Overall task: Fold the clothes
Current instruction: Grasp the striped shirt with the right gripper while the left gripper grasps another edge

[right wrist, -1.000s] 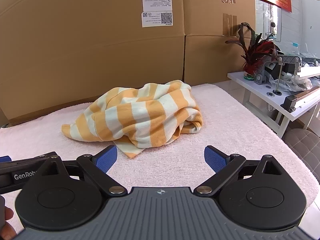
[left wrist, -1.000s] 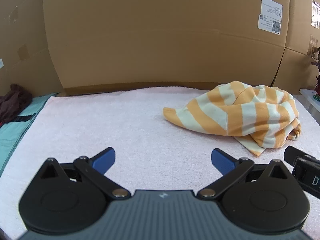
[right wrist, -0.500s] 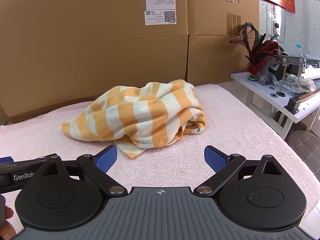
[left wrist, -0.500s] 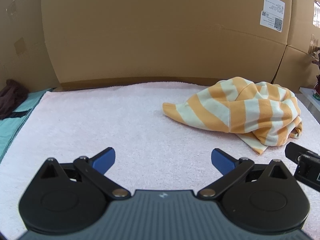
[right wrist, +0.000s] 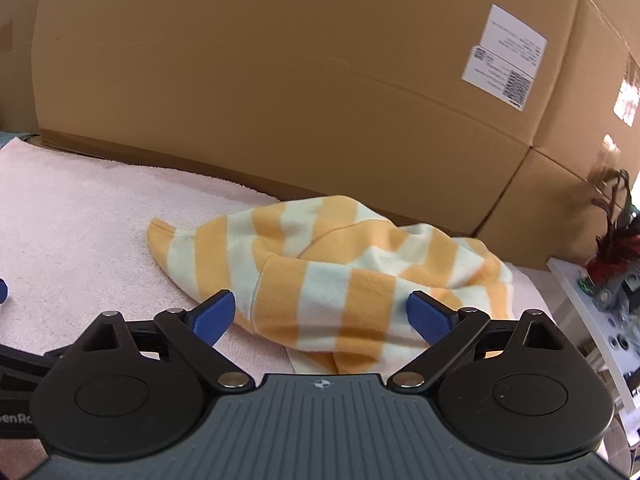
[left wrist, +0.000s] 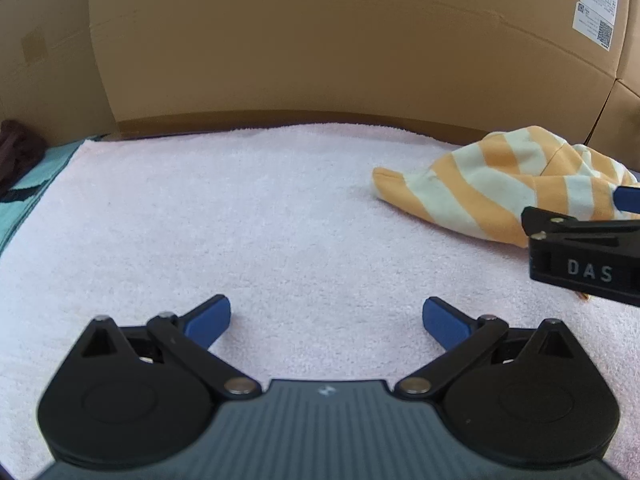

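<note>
An orange-and-cream striped garment (right wrist: 328,276) lies crumpled on the pink towel (right wrist: 72,216); the left wrist view shows the garment (left wrist: 492,188) at the right. My right gripper (right wrist: 322,314) hangs over its near edge, and the cloth lies between the blue pads without either pad pressing on it; the jaws are closing slightly. My left gripper (left wrist: 326,316) stands open over bare pink towel (left wrist: 240,216), well left of the garment, with nothing between its fingers. The right gripper's black body (left wrist: 584,260) covers the garment's near right part in the left wrist view.
Tall cardboard boxes (left wrist: 320,40) wall the back of the towel. A teal cloth (left wrist: 24,188) and a dark brown garment (left wrist: 18,148) lie off the towel's left edge. A white table (right wrist: 592,320) with a red plant (right wrist: 612,252) stands at the right.
My right gripper rolled and moved up onto the striped garment, which now lies between its pads. My left gripper moved forward and down over the towel.
</note>
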{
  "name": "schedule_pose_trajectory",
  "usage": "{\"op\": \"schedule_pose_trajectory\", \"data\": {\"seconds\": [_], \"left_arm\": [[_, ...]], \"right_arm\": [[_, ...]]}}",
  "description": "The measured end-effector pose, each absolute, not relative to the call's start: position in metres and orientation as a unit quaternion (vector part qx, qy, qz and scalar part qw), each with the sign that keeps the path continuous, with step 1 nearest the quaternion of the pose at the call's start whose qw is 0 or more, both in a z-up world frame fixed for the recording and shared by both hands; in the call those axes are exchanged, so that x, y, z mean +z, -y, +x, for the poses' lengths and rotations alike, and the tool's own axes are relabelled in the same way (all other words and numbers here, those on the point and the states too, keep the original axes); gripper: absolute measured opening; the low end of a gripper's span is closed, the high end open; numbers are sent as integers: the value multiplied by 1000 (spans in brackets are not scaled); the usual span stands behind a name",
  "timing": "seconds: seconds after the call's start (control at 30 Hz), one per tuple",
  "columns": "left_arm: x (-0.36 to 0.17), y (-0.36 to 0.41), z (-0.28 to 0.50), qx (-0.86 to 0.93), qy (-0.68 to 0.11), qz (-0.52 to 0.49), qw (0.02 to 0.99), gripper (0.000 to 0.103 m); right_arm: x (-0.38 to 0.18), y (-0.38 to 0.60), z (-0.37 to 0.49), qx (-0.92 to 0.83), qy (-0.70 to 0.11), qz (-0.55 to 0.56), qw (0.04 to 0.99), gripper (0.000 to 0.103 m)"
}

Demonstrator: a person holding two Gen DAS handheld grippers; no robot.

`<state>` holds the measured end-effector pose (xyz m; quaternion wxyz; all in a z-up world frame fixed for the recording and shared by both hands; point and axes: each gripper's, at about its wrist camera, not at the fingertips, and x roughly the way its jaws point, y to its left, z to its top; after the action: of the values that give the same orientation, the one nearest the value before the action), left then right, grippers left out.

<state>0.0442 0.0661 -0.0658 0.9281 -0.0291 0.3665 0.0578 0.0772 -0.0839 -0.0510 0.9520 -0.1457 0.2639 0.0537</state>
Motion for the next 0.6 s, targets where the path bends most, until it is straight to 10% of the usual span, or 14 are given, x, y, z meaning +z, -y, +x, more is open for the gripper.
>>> {"op": "schedule_pose_trajectory", "data": {"seconds": [0.3, 0.6], "left_arm": [[-68, -64, 49, 48, -355, -17, 933, 102], [-67, -49, 36, 31, -325, 31, 945, 102]], "right_arm": [[-36, 158, 62, 18, -259, -23, 965, 14], [-38, 243, 8, -151, -250, -16, 956, 18]]}}
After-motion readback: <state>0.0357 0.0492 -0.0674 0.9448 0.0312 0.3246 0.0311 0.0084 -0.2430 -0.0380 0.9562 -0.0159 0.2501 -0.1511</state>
